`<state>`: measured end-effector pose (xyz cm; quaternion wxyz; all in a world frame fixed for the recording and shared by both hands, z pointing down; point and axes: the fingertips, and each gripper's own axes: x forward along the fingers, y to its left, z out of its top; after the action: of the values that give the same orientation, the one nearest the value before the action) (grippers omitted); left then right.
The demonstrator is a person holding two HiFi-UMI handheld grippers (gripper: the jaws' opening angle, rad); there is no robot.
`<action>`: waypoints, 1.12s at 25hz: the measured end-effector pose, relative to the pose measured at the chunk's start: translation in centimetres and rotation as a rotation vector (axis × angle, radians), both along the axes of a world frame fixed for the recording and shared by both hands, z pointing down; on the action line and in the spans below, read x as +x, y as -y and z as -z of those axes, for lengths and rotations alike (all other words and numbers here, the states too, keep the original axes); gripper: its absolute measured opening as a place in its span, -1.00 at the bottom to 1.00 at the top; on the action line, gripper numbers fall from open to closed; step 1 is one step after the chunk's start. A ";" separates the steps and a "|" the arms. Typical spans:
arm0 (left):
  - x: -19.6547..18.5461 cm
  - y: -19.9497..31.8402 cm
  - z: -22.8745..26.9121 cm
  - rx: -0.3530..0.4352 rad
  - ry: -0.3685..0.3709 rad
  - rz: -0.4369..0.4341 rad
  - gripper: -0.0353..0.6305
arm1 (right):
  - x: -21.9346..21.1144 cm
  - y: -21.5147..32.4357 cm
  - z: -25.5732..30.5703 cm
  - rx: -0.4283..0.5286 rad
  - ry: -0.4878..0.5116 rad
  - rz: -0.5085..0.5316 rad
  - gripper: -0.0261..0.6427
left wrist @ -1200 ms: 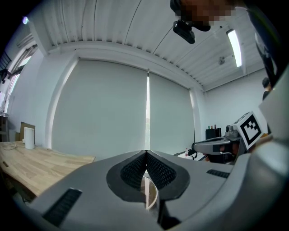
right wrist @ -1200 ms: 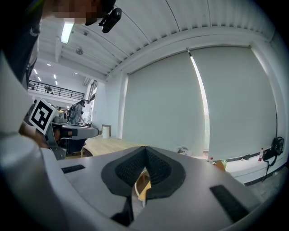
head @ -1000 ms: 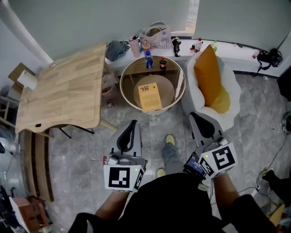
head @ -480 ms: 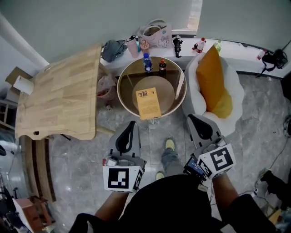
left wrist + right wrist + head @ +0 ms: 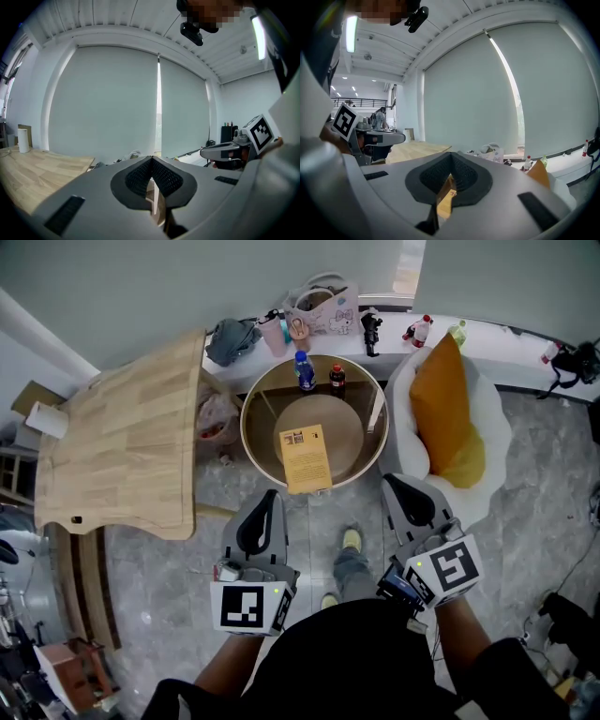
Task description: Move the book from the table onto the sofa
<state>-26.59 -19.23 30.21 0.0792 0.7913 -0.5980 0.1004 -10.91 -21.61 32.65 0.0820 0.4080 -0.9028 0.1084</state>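
Hovering clenched and empty, left gripper point(image 5: 266, 506) and right gripper point(image 5: 403, 495) face the round table point(image 5: 245, 423).
Book point(image 5: 306, 457) lies flat on it beyond both fingertips, two bottles point(image 5: 304, 371) behind; sofa point(image 5: 495, 442) with orange cushion point(image 5: 445, 409) sits right of the right fingers.

Bright even light, fisheye-warped edges

Round bench point(image 5: 349, 427), book point(image 5: 305, 457) flat near its front edge, blue bottle point(image 5: 303, 371) and dark bottle point(image 5: 337, 378) upright at back rim, wood bench point(image 5: 122, 446) just left, white roll point(image 5: 45, 418) on its far corner, grey floor point(image 5: 525, 521)
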 end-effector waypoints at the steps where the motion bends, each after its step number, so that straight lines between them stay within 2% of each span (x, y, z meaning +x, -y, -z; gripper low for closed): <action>1: 0.1 0.3 -0.2 -0.008 0.011 -0.003 -0.89 | 0.1 0.4 -0.2 -0.004 0.001 0.001 -0.90; 8: 1.0 3.2 0.1 0.017 0.033 -0.008 -0.89 | 0.6 4.1 0.3 0.021 0.041 -0.015 -0.90; 16: 1.0 6.8 0.3 0.021 0.049 0.002 -0.89 | 0.9 7.1 -1.0 -0.020 0.039 0.010 -0.90; 28: 0.3 9.6 -1.3 -0.023 0.052 0.035 -0.89 | 0.9 10.9 -2.1 -0.050 0.024 0.028 -0.90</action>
<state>-26.30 -28.88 31.46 0.0743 0.7769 -0.6124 0.1262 -10.02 -32.50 34.79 0.0826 0.3919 -0.9064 0.1346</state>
